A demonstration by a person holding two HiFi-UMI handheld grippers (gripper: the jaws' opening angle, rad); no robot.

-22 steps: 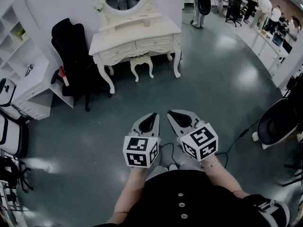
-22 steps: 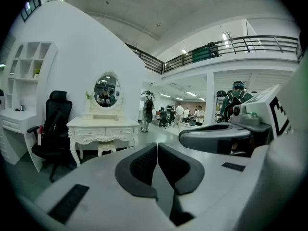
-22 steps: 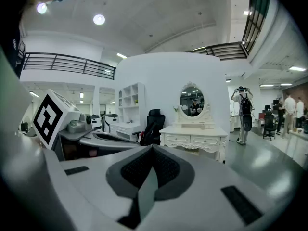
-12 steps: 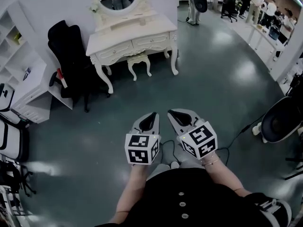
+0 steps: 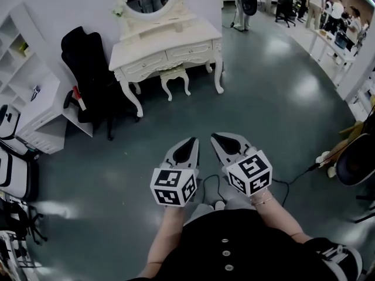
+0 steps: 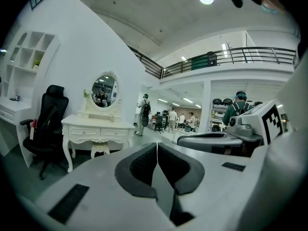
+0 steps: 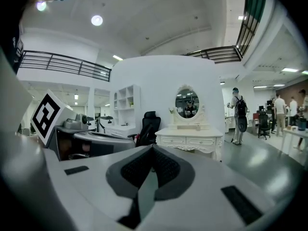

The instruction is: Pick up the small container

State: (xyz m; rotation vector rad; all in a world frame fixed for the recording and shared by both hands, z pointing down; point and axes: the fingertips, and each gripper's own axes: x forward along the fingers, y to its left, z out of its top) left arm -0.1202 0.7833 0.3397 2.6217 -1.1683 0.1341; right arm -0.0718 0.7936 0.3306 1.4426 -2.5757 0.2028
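Grey floor [image 5: 275, 107], left tongs [image 5: 191, 140] to dresser [image 5: 167, 47]

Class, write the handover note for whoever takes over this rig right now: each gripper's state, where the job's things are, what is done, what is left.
Left gripper: shut, empty.
Right gripper: shut, empty, beside the left one.
Small container: cannot be made out from here. A white dressing table stands ahead across the floor.
Done: nothing picked up.
Left: find the container, approach, open a gripper, grasp, lift.
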